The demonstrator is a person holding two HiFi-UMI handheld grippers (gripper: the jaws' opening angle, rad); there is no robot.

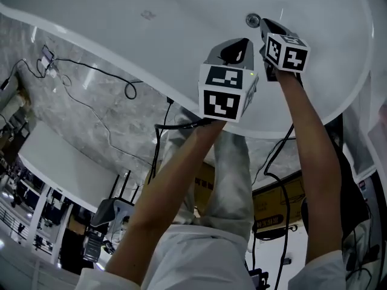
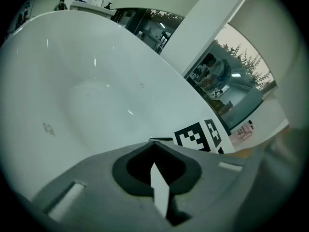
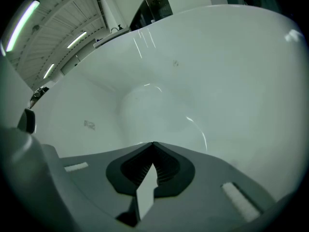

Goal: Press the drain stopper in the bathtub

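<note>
Your right tongs [image 1: 268,26] and left tongs [image 1: 242,45] are both closed on nothing. The stopper [image 1: 252,20] sits in the tub [image 1: 121,23] at 12 o'clock, just beside the right tips. Centre those tips over it and press squarely, so they don't skid off.

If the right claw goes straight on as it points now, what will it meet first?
Probably the bare white tub: the view from the right claw, which is shut, shows no stopper ahead. In the head view the stopper lies just beside its tip. Depth is unclear.
</note>
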